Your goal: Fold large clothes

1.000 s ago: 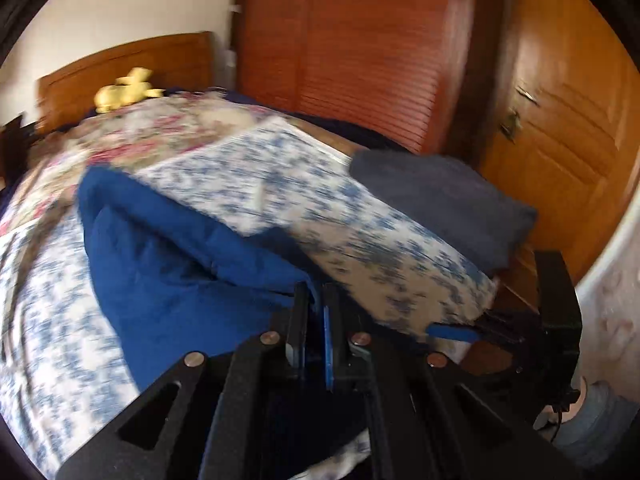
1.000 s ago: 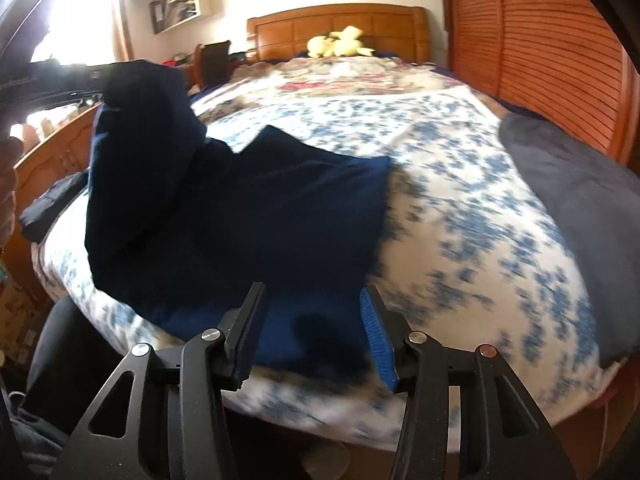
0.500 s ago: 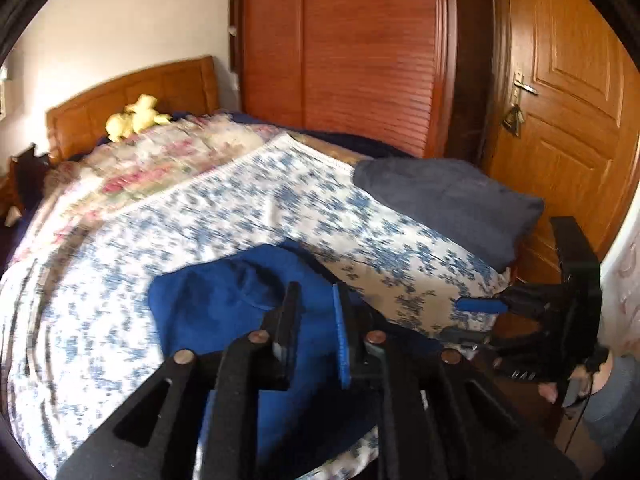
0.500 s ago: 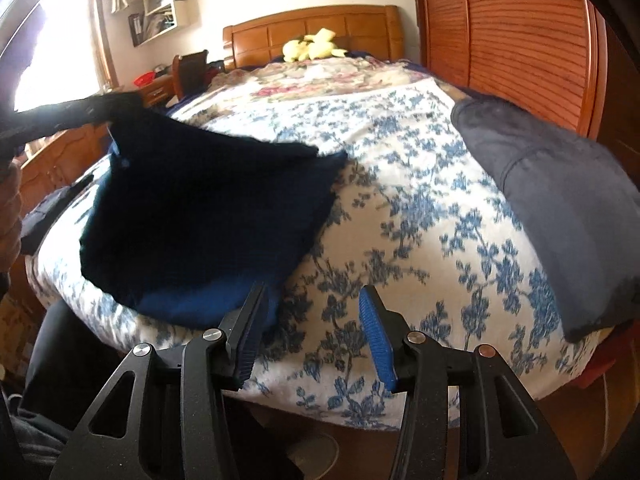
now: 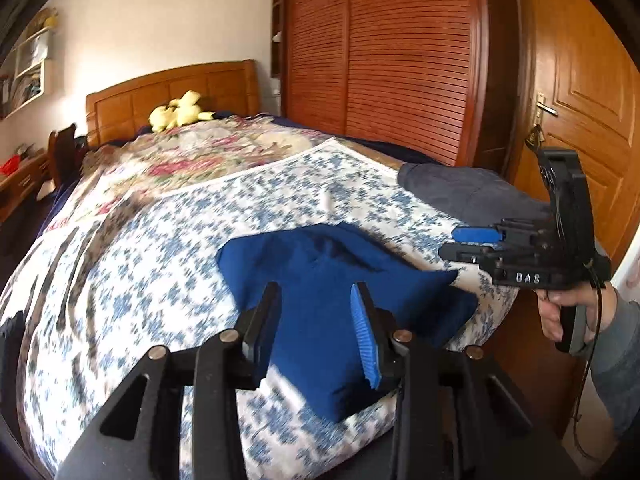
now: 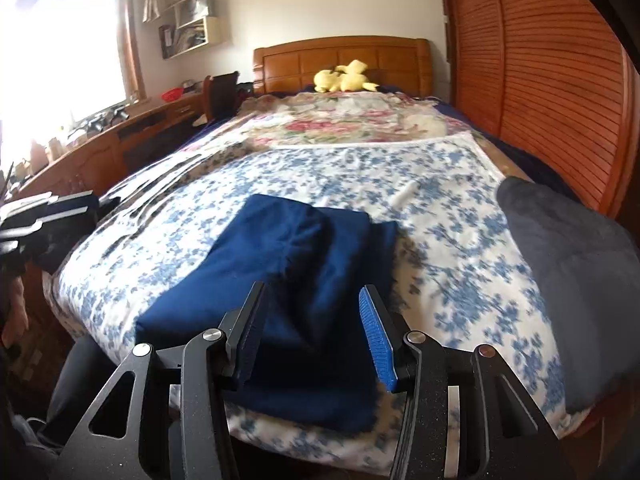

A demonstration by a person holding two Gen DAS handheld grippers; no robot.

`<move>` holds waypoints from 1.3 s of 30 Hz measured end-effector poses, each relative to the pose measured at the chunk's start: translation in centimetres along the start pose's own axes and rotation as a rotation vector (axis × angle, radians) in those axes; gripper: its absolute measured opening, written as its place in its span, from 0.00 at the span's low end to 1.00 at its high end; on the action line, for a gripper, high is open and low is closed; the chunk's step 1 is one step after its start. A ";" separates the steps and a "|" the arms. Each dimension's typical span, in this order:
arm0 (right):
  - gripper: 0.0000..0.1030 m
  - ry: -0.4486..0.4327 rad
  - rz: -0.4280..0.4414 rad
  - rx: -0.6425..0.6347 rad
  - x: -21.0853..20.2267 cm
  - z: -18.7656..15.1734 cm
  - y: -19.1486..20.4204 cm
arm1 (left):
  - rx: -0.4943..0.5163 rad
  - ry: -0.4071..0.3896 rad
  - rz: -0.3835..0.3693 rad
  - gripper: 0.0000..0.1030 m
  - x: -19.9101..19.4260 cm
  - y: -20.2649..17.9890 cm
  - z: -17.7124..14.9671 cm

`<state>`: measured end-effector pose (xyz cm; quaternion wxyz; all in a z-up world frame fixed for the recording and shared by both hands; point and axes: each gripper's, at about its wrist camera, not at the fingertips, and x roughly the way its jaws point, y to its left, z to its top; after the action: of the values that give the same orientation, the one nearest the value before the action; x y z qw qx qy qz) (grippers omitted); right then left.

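Looking along the left gripper: its jaws stand wide apart with nothing between them, held above the near edge of the bed. The garment, dark blue and folded into a compact block, lies on the blue-flowered sheet near the foot corner, beyond and below the fingers, not touching them. The right gripper enters from the right, level and pointing left across the bed corner, its tips just beside the garment's far corner; contact cannot be told. Its jaws are seen edge-on here and appear slightly parted. The hand grips its handle from below, sleeve grey. A grey folded cloth lies at the bed's right edge, near the door. A yellow toy sits by the headboard.

Right wrist view: the right gripper has its jaws wide, empty, hovering over the garment's near end. The garment lies flat in a folded stack on the sheet near the foot of the bed. The left gripper shows blurred at the left edge, clear of the garment. The grey cloth rests well apart on the right.
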<state>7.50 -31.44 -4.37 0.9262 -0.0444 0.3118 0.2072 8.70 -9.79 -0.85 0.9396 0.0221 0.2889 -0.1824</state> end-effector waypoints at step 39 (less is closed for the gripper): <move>0.10 0.289 0.081 -0.011 10.9 -1.0 4.0 | -0.195 0.010 0.108 0.38 -4.6 10.0 -9.0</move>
<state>13.14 -24.13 -11.48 0.8624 -0.0662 0.4421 0.2377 3.94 2.41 -6.48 0.9443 -0.0531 0.3083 -0.1025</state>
